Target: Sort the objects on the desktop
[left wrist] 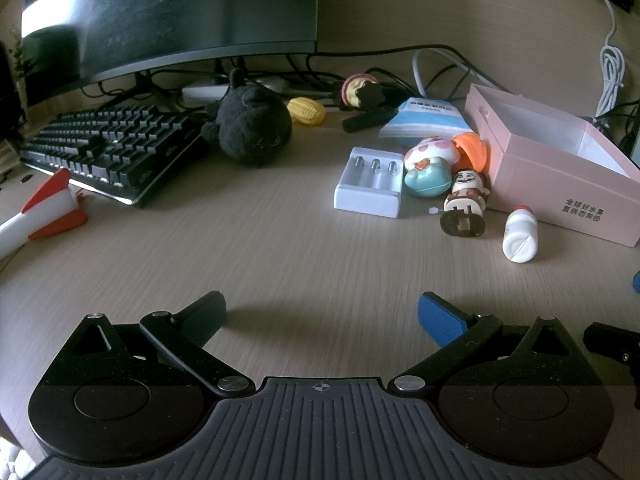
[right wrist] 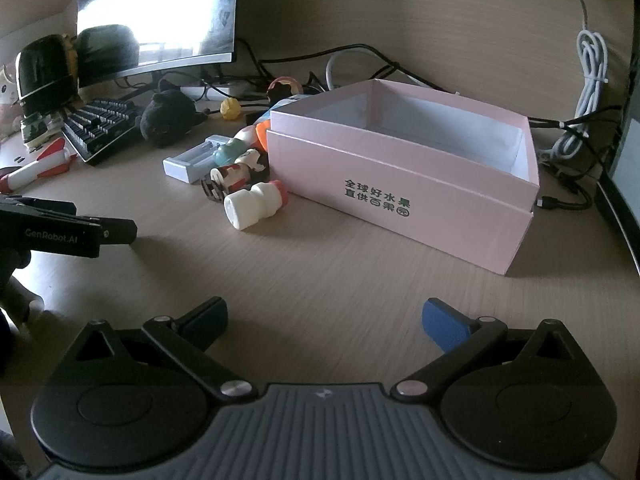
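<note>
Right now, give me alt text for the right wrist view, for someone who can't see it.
An open right gripper hovers over a wooden desk, facing an open pink box that looks empty. Left of the box lie a small white bottle, toy figures and a white battery charger, with a keyboard and monitor behind.

Bare pale wood-grain desk (left wrist: 280, 264) open up front, small toy cluster (left wrist: 440, 176) crowding open pink cardboard box (right wrist: 400, 196), black mechanical keyboard (left wrist: 112, 148) blocking left
</note>
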